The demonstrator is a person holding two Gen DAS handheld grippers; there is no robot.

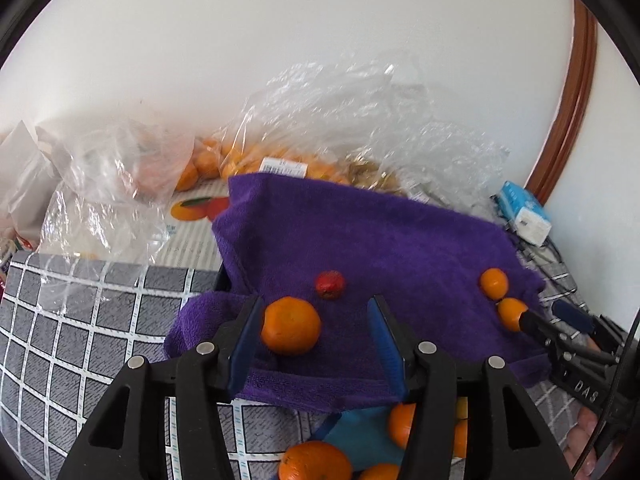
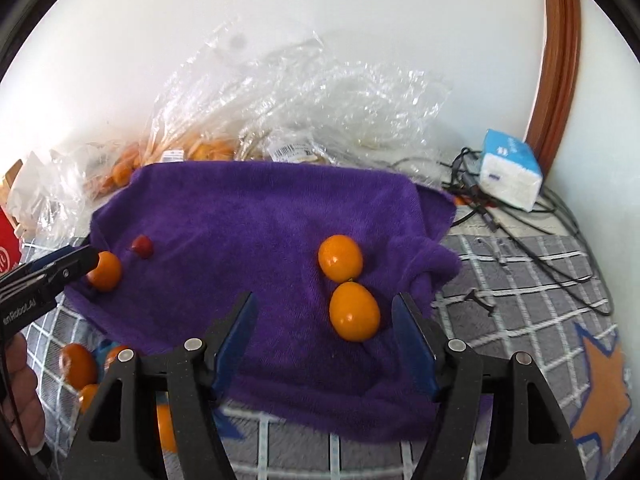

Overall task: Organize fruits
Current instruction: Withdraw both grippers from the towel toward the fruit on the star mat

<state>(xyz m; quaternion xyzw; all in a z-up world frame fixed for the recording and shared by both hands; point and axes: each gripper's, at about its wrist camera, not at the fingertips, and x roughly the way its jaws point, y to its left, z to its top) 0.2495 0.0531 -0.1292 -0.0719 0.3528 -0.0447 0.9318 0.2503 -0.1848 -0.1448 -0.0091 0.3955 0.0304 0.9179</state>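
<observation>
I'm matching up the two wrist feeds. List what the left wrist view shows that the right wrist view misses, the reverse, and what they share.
Only the left wrist view: the printed orange picture on packaging behind the towel, and the grey paper bag at far left.

Only the right wrist view: the orange star on the tablecloth and a red box at the left edge.

Both: the purple towel, red fruit, two small oranges, tissue pack, and plastic bags.
</observation>
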